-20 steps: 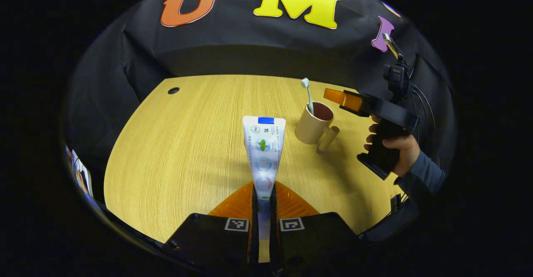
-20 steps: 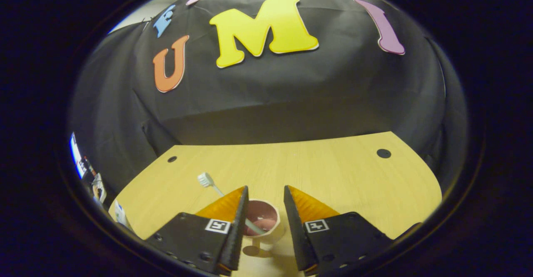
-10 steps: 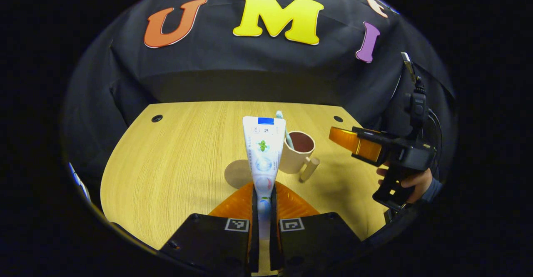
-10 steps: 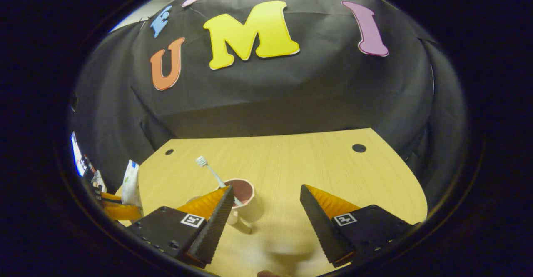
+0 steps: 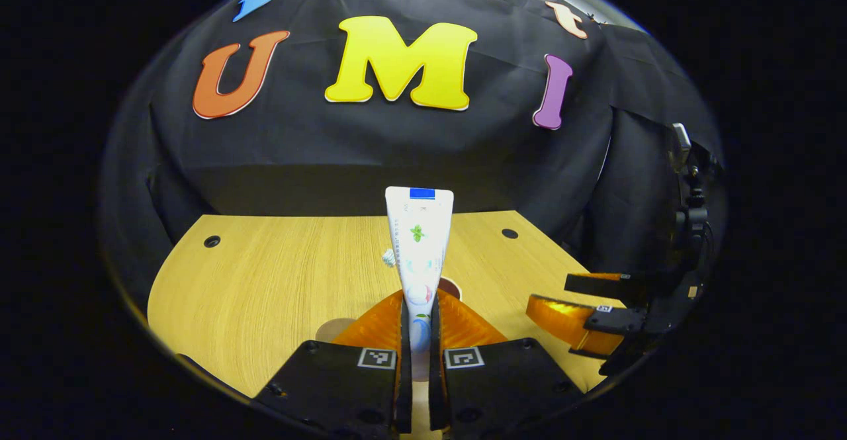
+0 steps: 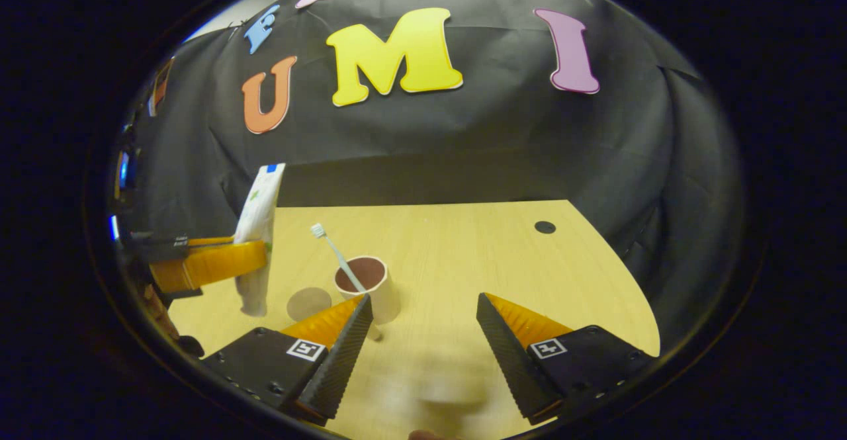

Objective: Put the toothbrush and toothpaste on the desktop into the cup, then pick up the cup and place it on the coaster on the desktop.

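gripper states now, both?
Left gripper: shut on the toothpaste, held upright.
Right gripper: open, holding nothing.

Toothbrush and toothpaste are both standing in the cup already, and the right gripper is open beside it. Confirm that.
Not quite. The toothbrush stands in the cup, but the toothpaste is not in it: the left gripper is shut on it, holding it upright in the air, as the right gripper view shows. The right gripper is open beside the cup.
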`<move>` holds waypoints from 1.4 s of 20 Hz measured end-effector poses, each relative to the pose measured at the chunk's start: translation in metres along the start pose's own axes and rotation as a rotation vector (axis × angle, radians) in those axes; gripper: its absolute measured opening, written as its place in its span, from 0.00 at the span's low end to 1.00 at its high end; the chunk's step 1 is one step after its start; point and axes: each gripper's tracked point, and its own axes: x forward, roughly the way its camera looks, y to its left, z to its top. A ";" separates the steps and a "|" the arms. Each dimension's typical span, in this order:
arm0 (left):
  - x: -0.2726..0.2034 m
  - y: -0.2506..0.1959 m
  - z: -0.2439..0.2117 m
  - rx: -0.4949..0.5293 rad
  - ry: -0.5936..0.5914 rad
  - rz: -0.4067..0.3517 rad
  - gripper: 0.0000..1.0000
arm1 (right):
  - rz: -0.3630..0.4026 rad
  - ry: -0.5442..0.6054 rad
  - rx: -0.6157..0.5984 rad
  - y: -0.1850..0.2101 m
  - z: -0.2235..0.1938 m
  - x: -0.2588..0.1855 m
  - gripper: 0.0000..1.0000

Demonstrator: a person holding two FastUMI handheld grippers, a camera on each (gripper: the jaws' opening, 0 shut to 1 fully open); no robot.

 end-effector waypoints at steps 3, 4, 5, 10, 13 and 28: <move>0.021 -0.009 0.012 -0.019 -0.048 -0.029 0.13 | -0.022 -0.006 0.010 -0.011 -0.002 -0.010 0.96; 0.028 -0.011 0.014 -0.024 -0.063 -0.037 0.12 | -0.030 -0.009 0.015 -0.014 -0.003 -0.014 0.93; 0.034 -0.014 0.017 -0.027 -0.077 -0.044 0.12 | -0.036 -0.014 0.021 -0.017 -0.003 -0.015 0.93; 0.059 -0.021 0.027 -0.036 -0.134 -0.069 0.13 | -0.037 -0.043 0.049 -0.023 -0.004 -0.021 0.96; 0.071 -0.023 0.027 -0.041 -0.152 -0.066 0.12 | -0.026 -0.049 0.049 -0.020 -0.011 -0.021 0.96; 0.118 -0.013 -0.020 -0.019 -0.119 0.022 0.13 | 0.003 -0.046 0.053 -0.026 -0.029 -0.010 0.96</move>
